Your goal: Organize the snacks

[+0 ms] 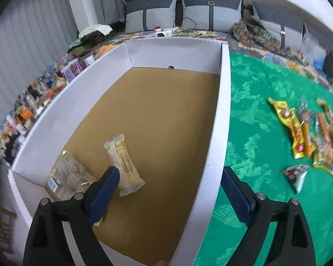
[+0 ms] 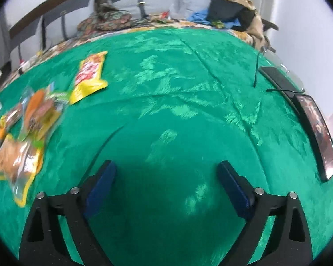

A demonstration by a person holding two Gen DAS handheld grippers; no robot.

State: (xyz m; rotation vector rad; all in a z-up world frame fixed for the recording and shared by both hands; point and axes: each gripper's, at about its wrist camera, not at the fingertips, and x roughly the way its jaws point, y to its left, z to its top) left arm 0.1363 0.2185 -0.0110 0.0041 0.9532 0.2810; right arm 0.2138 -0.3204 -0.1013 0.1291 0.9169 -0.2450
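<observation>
A white cardboard box [image 1: 224, 115] with a brown floor stands on the green cloth. A cream snack bar [image 1: 124, 164] and a clear packet [image 1: 66, 175] lie in its near left corner. My left gripper [image 1: 169, 173] hangs open over the box's near right side, one finger inside, one beyond the wall, nothing between them. A heap of yellow and orange snack packets [image 1: 308, 133] lies right of the box, with a small silver packet [image 1: 296, 174] nearer. In the right wrist view, my right gripper [image 2: 166, 168] stands open over bare green cloth. The packet heap [image 2: 26, 128] and a yellow packet [image 2: 88, 77] lie to its left.
Grey cushions [image 1: 193, 15] line the far edge, with cables and small items before them. Boxes and bottles [image 1: 33, 102] crowd the left of the box. Two dark phones or tablets [image 2: 315, 124] with a cable lie at the cloth's right edge. Clothes and bags [image 2: 228, 8] pile far right.
</observation>
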